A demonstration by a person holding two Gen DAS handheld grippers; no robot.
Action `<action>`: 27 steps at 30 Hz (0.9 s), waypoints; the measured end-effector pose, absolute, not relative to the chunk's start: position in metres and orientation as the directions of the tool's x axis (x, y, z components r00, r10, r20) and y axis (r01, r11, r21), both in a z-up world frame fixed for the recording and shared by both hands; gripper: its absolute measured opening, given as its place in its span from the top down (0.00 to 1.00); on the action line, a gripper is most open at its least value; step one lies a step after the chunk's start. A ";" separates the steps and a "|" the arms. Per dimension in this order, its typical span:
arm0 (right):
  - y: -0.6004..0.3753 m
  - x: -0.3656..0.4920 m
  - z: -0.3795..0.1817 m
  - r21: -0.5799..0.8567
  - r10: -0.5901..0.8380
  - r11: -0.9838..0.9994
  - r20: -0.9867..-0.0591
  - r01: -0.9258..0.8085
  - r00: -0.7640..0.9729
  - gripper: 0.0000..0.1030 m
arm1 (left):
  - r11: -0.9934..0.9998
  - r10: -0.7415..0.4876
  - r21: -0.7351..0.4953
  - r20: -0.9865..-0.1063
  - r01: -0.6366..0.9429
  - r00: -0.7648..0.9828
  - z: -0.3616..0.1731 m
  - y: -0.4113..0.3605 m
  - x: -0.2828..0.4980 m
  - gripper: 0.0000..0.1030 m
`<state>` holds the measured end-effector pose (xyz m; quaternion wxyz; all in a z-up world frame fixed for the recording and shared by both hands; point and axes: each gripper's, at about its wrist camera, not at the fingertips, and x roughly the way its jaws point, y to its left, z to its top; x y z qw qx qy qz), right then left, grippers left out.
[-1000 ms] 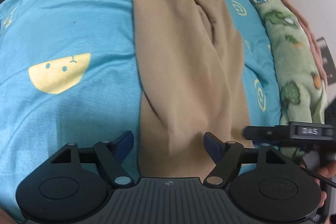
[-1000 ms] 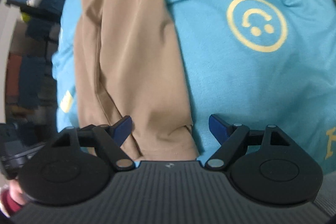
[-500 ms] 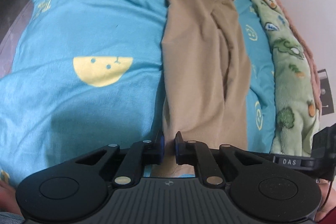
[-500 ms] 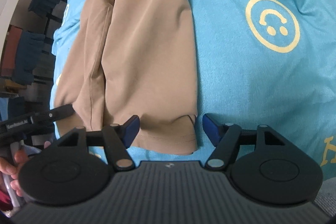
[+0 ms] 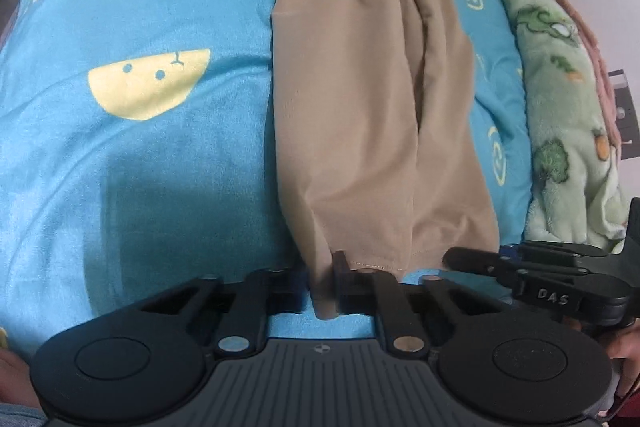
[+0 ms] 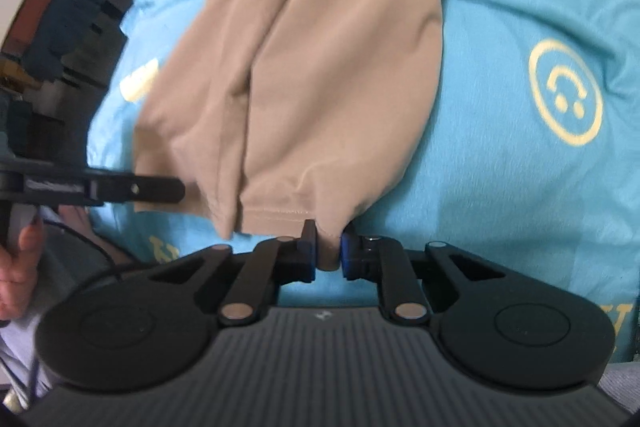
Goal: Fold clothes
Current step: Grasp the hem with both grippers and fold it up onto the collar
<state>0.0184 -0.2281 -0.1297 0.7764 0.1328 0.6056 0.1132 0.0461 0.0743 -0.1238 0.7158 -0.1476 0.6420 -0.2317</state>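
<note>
Garment [image 5: 360, 99] lies in 1 long strip on the bed [image 5: 160, 155]; left hand-held gripper [image 5: 326, 291] and right hand-held gripper [image 6: 328, 253] are closing, each pinching a hem corner; the crosswise fold remains.

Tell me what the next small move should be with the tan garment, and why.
Probably lift both corners together and carry the hem toward the far end. The left gripper and right gripper are closing, each pinching a near corner of the tan garment, which lies lengthwise on the blue bedspread.
</note>
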 end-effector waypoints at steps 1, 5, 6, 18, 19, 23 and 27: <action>-0.233 0.016 -0.123 0.359 0.348 0.933 -0.900 -0.007 0.264 0.87 | 0.831 -0.552 -0.537 -0.829 0.145 0.088 -0.117 0.078 0.046 0.92; -0.263 0.015 -0.078 0.414 0.379 0.910 -0.839 0.008 0.389 0.87 | 0.730 -0.681 -0.663 -0.687 0.166 0.251 -0.066 0.107 0.053 0.92; -0.271 0.017 -0.062 0.430 0.384 0.903 -0.816 0.010 0.433 0.88 | 0.711 -0.697 -0.684 -0.655 0.164 0.292 -0.049 0.115 0.057 0.92; -0.289 -0.012 0.094 0.478 0.365 0.875 -0.547 -0.076 0.754 0.89 | 0.656 -0.705 -0.702 -0.439 0.278 0.557 0.088 0.105 0.017 0.93; -0.288 -0.020 0.095 0.475 0.366 0.876 -0.544 -0.083 0.755 0.89 | 0.659 -0.703 -0.700 -0.445 0.274 0.555 0.085 0.105 0.006 0.93; -0.287 -0.065 0.064 0.494 0.400 0.865 -0.579 -0.084 0.710 0.89 | 0.641 -0.711 -0.740 -0.473 0.204 0.520 0.050 0.124 -0.051 0.94; -0.284 -0.106 0.034 0.541 0.434 0.839 -0.604 -0.056 0.668 0.90 | 0.644 -0.710 -0.754 -0.523 0.133 0.473 0.010 0.142 -0.078 0.94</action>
